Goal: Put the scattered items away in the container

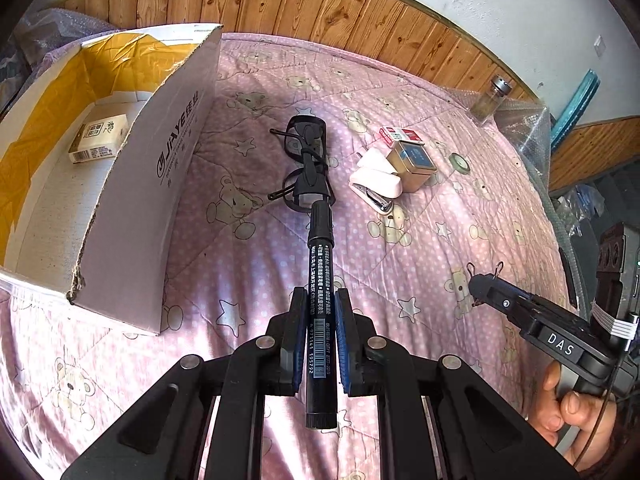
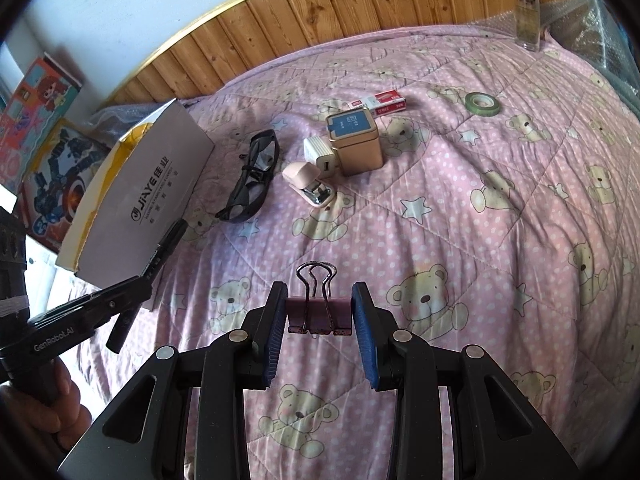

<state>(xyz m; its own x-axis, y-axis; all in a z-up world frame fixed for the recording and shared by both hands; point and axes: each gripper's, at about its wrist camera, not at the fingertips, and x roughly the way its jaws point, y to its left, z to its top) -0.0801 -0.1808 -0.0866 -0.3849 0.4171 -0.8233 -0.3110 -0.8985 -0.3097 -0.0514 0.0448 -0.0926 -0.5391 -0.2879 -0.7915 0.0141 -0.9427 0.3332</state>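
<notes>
A: Left gripper: clamped on black marker, mid-barrel, right of cardboard box. Rigid, light, slick.

B: Right gripper: pinching binder clip by its ends, above quilt. Stiff, light; avoid wire handles.

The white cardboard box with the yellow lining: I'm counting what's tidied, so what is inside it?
Inside the white cardboard box, one small white-and-cream packet lies on the floor. The near wall hides the floor beside it.

Box wall reads "JiAYE" plus Chinese characters. Right gripper body says "DAS", left gripper body "GenRobot.AI". Marker barcode reads 6 971141 195792; its small print is illegible.
</notes>
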